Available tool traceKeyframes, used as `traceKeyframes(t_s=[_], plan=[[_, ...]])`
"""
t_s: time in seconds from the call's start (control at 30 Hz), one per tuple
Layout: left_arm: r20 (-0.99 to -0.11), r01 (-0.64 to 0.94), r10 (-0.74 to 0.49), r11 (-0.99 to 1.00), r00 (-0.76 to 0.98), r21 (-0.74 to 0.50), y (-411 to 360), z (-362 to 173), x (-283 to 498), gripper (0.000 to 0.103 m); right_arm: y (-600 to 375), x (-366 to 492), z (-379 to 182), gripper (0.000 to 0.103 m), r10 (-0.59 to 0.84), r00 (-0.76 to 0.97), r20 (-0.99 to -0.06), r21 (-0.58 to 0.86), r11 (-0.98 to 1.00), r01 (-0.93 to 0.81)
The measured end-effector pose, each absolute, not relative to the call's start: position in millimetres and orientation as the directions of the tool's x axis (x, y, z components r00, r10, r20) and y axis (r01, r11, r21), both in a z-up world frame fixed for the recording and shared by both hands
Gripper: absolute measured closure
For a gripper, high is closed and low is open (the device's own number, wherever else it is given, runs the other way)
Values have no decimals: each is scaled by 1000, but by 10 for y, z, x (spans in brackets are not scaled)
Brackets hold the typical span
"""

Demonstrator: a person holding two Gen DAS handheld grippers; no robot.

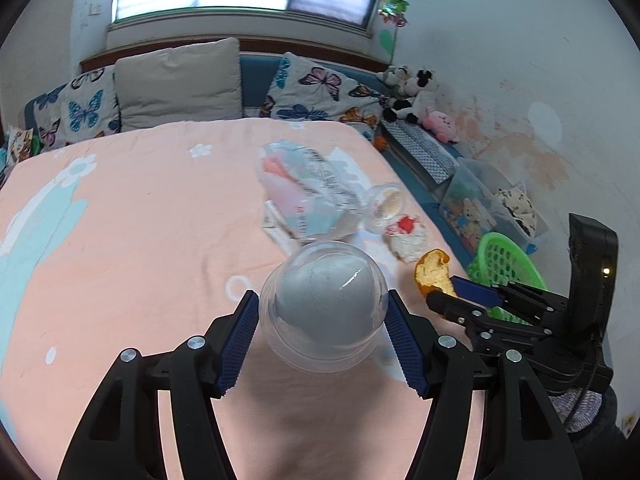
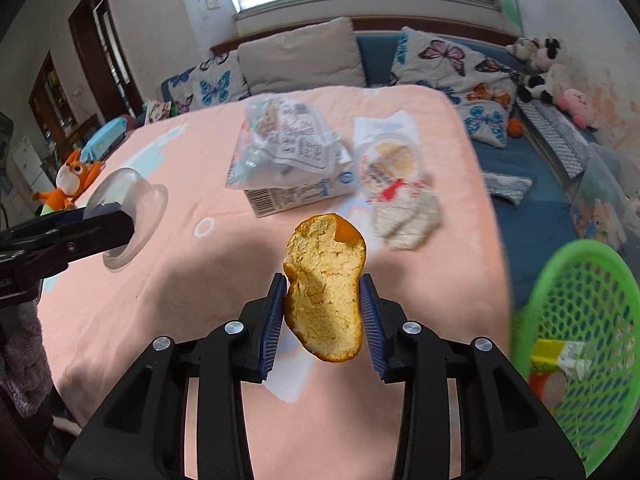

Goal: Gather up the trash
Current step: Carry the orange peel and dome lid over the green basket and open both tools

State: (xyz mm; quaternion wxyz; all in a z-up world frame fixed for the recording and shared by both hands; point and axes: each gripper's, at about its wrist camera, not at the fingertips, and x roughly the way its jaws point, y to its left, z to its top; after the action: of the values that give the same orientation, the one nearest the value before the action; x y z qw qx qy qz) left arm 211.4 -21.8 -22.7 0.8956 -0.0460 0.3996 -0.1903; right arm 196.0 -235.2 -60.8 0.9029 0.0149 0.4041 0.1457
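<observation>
My left gripper (image 1: 322, 306) is shut on a clear plastic dome cup (image 1: 322, 308) and holds it above the pink blanket; it also shows in the right wrist view (image 2: 128, 216). My right gripper (image 2: 323, 306) is shut on a piece of orange peel (image 2: 326, 284), seen in the left wrist view (image 1: 434, 272) too. On the blanket lie a crumpled plastic bag on a carton (image 2: 288, 160), a round lidded tub (image 2: 390, 160) and a crumpled tissue with red on it (image 2: 408, 216). A green basket (image 2: 576, 344) with some trash inside stands at the right.
The bed's pink blanket (image 1: 140, 240) fills the middle. Pillows (image 1: 180, 80) line the headboard. Plush toys (image 1: 412, 96) and clear storage boxes (image 1: 480, 200) sit along the right wall. An orange fox toy (image 2: 72, 180) lies at the bed's left edge.
</observation>
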Motion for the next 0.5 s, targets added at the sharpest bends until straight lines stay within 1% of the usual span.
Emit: traceKeyframes(t_s=[0.5], plan=[[-702, 416, -435, 884, 565, -213, -919, -160, 2032, 41, -3205, 1546, -546, 65, 173, 683, -710, 156, 984, -87]])
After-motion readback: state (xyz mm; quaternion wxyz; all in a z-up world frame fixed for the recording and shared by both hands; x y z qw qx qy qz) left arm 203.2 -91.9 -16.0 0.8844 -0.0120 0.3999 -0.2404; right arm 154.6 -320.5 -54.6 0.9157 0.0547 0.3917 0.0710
